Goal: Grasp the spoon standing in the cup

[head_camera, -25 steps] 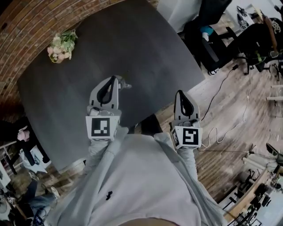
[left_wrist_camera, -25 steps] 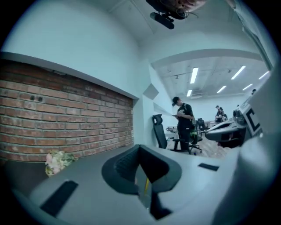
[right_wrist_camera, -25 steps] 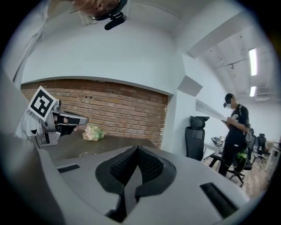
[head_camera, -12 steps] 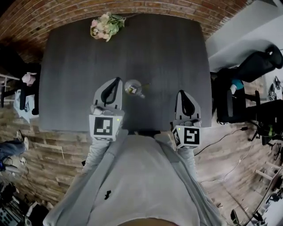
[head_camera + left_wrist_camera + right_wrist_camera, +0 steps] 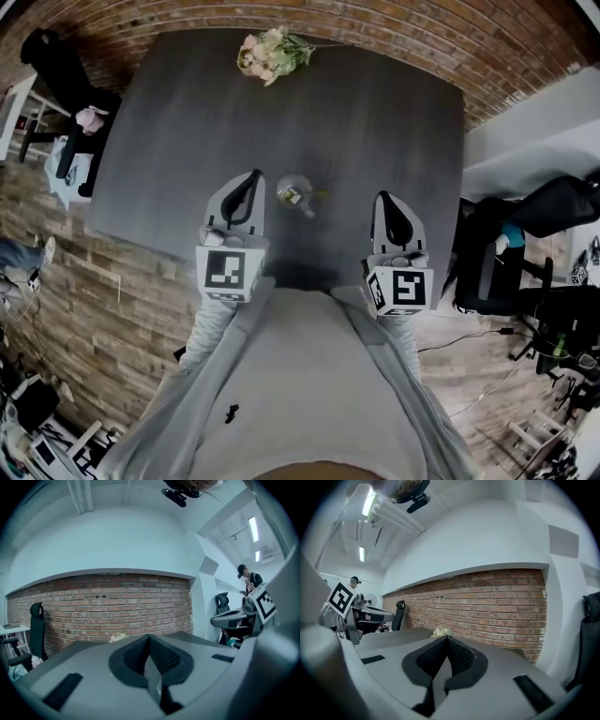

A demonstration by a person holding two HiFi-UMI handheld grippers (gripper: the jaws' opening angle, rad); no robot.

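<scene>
Since the left gripper (image 5: 253,176) and right gripper (image 5: 385,198) are clenched empty, we risk knocking over the cup (image 5: 294,189) between them, spoon (image 5: 302,202) included, unless jaws open first.

This is looking like an office or lab workroom. A dark grey bench (image 5: 375,122) is standing against a red brick wall (image 5: 394,23), with a bunch of flowers (image 5: 272,53) lying at the bench's wall edge. Black swivel chairs (image 5: 553,211) are sitting beside the bench, and wood planking (image 5: 122,281) is running under it. Strip lights (image 5: 253,528) are glowing on the ceiling beyond the bench's right end, where a person (image 5: 248,578) is standing.
</scene>
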